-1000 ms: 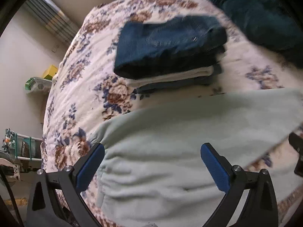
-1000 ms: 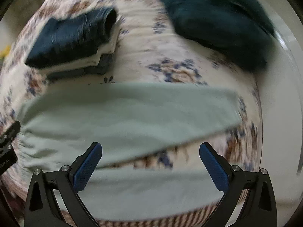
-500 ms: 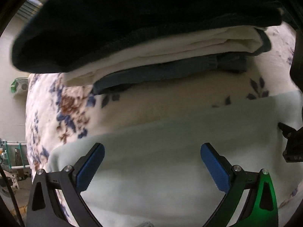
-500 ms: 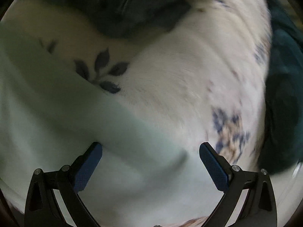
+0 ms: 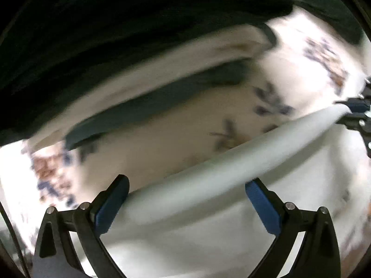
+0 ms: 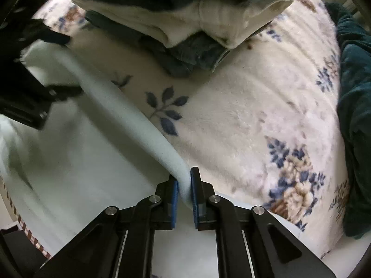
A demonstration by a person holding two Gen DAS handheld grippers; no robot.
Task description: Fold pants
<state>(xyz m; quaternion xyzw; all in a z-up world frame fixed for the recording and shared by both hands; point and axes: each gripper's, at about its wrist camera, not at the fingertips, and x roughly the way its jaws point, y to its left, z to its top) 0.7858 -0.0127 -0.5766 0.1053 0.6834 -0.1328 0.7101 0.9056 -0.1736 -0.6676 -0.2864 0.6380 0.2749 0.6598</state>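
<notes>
The pale mint-green pants [image 6: 76,143] lie spread on the floral bedspread [image 6: 243,106]. My right gripper [image 6: 184,185] is shut on the far edge of the pants, which rises as a ridge toward the left. My left gripper [image 5: 185,199] is open, its blue pads either side of the same raised edge [image 5: 208,176]. The left gripper also shows in the right wrist view [image 6: 34,85] at the left, and the right gripper shows in the left wrist view [image 5: 357,113] at the right edge, pinching the fabric. The left wrist view is blurred.
A stack of folded clothes [image 6: 197,23], dark denim over cream over blue-grey, sits just beyond the pants edge. A dark teal blanket [image 6: 354,106] lies along the right side of the bed. The bed's near edge with a checked trim [image 6: 23,227] is at lower left.
Both grippers have dropped low to the far edge of the pants. My right gripper has closed on that edge and lifted it into a ridge. My left gripper stays open.
</notes>
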